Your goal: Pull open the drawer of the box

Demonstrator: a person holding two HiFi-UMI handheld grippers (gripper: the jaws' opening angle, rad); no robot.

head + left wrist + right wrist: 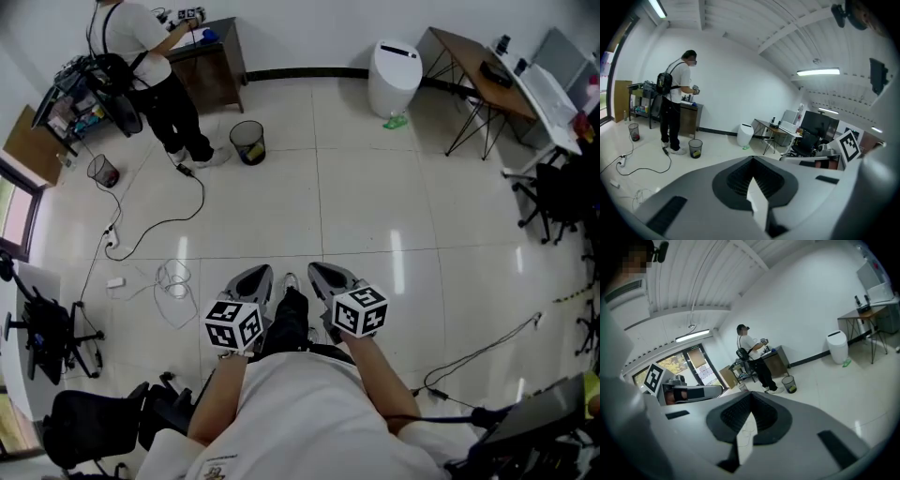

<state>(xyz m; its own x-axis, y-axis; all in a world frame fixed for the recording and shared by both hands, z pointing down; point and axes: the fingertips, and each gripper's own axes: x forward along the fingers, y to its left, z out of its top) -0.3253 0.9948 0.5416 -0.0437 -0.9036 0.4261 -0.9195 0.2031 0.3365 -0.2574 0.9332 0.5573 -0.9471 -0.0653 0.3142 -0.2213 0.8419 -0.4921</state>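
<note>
**On the open office floor: no box in view, both hand-held grippers shut and empty**

At the far left of the head view, an office chair (42, 326) is standing by the wall. A black cable (161, 223) is trailing across the tiled floor (375, 187). Further back, another person (150, 56) is working at a brown cabinet (214, 66), and a mesh waste bin (247, 142) is standing near their feet.

At centre, close against the wearer's body, the left hand-held gripper (253, 279) is pointing out over bare floor. Its jaws are closed together with nothing between them. Just beside it, the right hand-held gripper (330, 279) is doing the same, jaws meeting and gripping nothing.

To the right, a white lidded bin (394, 75) is standing against the wall. A counter (473, 66) is carrying small items beyond it.

The box is not appearing in any of the three views. Its position, the way its drawer is facing and its long axis cannot be reported.

Handling is therefore judgement only:
- **Drawer:** it is likely rigid and sliding along a single line. The front pull or lip is probably the best place to take hold, drawing straight outward.
- **Box:** if light, it may slide along with the drawer, so the free hand-held gripper may be needed to steady it.
</note>
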